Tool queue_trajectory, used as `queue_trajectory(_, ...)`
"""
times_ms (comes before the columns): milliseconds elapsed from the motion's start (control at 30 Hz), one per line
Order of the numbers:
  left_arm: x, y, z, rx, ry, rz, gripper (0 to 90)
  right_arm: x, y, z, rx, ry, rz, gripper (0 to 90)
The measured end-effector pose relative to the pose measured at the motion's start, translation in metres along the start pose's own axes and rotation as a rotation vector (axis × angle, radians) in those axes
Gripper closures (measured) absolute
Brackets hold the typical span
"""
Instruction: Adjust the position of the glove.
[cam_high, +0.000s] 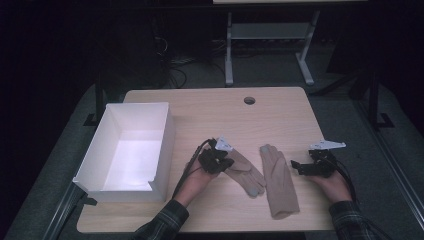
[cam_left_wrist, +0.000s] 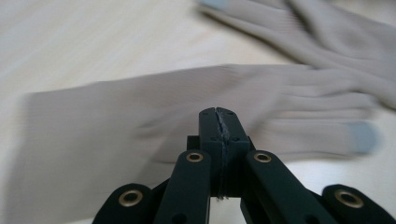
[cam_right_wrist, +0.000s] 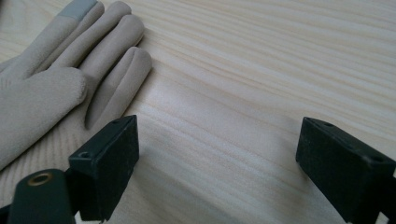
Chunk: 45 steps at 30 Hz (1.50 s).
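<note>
Gloves of beige knitted fabric, two, are lying side by side on the light wooden table (cam_high: 280, 107), beside one white open box (cam_high: 127, 150). The left gripper (cam_high: 226, 162) is hovering closed over the left glove (cam_high: 245, 170), gripping nothing visible. The right gripper (cam_high: 296, 167) is standing wide open, empty, near the right glove (cam_high: 280, 182).

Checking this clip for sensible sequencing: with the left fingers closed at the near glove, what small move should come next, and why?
Probably carry the left glove leftward toward the white box. The left gripper has its fingers shut at that glove's cuff, apparently pinching fabric, and the box sits open on that side. The right gripper is open over bare table, beside the other glove.
</note>
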<state>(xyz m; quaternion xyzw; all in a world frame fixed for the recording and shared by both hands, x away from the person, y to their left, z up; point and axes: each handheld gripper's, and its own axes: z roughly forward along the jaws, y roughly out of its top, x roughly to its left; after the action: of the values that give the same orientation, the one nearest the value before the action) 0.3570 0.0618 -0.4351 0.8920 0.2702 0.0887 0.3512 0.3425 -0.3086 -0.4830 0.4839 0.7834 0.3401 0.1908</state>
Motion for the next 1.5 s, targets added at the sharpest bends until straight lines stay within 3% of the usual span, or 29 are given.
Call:
queue_trajectory(233,0.035,0.001,0.01,-0.002,0.086,-0.085,89.8,0.0,0.0,0.0,0.0,0.0,-0.001,12.7)
queue_trajectory(367,0.045,-0.005,0.017,0.042,0.139,-0.093,89.8,0.0,0.0,0.0,0.0,0.0,0.0,12.7)
queue_trajectory(467,0.045,-0.008,0.018,0.054,0.149,-0.085,89.8,0.0,0.0,0.0,0.0,0.0,-0.001,12.8)
queue_trajectory(767,0.041,-0.022,0.01,0.047,0.137,-0.122,89.8,0.0,0.0,0.0,0.0,0.0,0.0,12.8)
queue_trajectory(1100,0.026,-0.036,-0.005,0.065,0.12,-0.177,89.8,0.0,0.0,0.0,0.0,0.0,-0.002,12.8)
queue_trajectory(1300,0.011,-0.046,-0.015,0.07,0.128,-0.165,89.8,0.0,0.0,0.0,0.0,0.0,-0.003,12.8)
queue_trajectory(1500,-0.003,-0.059,-0.028,0.084,0.11,-0.168,89.8,0.0,0.0,0.0,-0.001,0.001,-0.003,12.8)
